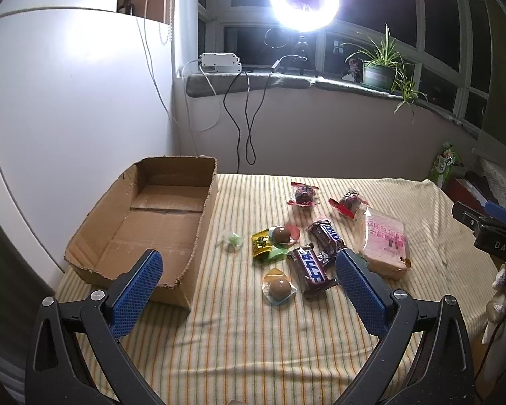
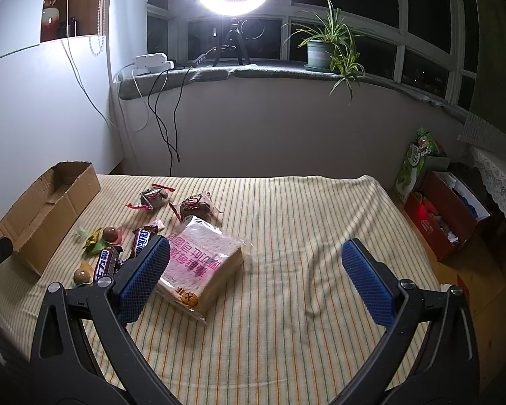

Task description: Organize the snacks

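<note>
The left gripper [image 1: 249, 283] hangs above the near part of the striped cloth [image 1: 253, 344], angled down and forward, its blue-padded fingers [image 1: 136, 290] spread wide with nothing between them. Its left finger sits in front of the cardboard box's near right corner, and its right finger overlaps the near end of the second Snickers bar.

The cardboard box [image 1: 205, 222] lies open-topped at the left of the cloth, with nothing visible inside it. All the snacks lie on the cloth to the right of the box. Just beside the box is a small green wrapped candy [image 1: 233, 239]; further right are a yellow packet [image 1: 261, 243] and a chocolate ball in a clear cup [image 1: 281, 233], with a second chocolate ball cup [image 1: 280, 288] nearer the camera. Two Snickers bars [image 1: 312, 270] lie right of those, and two red-edged wrapped cakes [image 1: 303, 194] lie beyond them, level with the box's far end. Furthest right from the box is a bag of sliced bread [image 2: 199, 263].

The right gripper [image 2: 254, 280] hovers low, well right of the box, likewise tilted forward with its fingers [image 2: 367, 280] wide apart and empty. Its left finger overlaps the bread bag's left edge; its right finger is over bare cloth.
</note>
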The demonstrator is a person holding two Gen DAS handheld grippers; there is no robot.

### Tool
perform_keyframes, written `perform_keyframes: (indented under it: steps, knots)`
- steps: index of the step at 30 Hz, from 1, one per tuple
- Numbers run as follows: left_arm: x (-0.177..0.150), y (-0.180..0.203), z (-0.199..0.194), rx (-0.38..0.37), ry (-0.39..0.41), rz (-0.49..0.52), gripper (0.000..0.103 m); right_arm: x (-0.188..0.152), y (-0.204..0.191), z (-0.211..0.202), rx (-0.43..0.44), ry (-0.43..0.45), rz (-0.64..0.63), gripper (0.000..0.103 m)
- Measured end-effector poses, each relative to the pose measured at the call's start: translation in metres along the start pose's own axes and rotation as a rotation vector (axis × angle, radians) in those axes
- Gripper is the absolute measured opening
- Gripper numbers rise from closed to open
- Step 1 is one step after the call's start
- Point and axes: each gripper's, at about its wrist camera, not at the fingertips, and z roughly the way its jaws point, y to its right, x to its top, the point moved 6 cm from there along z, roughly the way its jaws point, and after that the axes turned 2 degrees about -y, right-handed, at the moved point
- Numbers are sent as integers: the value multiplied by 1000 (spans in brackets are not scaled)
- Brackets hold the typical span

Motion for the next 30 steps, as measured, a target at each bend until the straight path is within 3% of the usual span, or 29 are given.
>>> perform_keyframes:
  steps: [30]
  knots:
    - [-1,0,-3,-5,4,1,102,-3,-2,-1,5,-4,-3,103]
